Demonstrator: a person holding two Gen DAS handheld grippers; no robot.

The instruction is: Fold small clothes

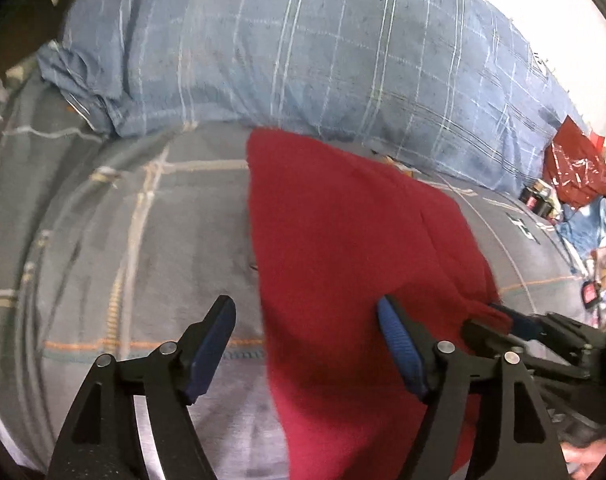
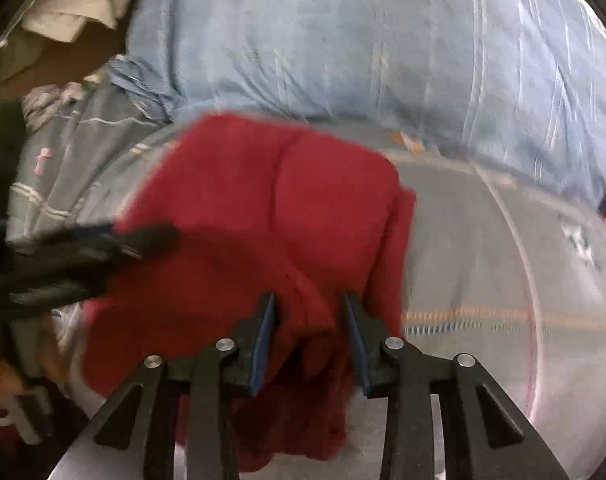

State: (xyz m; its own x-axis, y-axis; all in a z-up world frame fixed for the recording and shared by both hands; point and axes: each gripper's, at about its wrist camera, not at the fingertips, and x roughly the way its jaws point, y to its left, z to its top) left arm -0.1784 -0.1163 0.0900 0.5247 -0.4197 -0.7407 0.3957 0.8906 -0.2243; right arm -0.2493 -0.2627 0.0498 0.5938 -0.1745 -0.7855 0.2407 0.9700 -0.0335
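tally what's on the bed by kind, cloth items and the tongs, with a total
Red fleece garment: 1
Blue-grey plaid pillow: 1
Grey plaid bedsheet: 1
Black tongs with blue pads: 2, the left tongs open, the right tongs closed on the garment
Total: 5

Right wrist view: whole frame motion-blurred. Left claw point(image 2: 143, 240) at middle left is smeared, jaw state unreadable. Red garment point(image 2: 263, 220) lower edge hidden behind right claw point(image 2: 309, 304), cut off at bottom. Left wrist view: pillow point(image 1: 303, 60) emblem cropped by top edge; clutter point(image 1: 575, 184) at right edge too small to identify.
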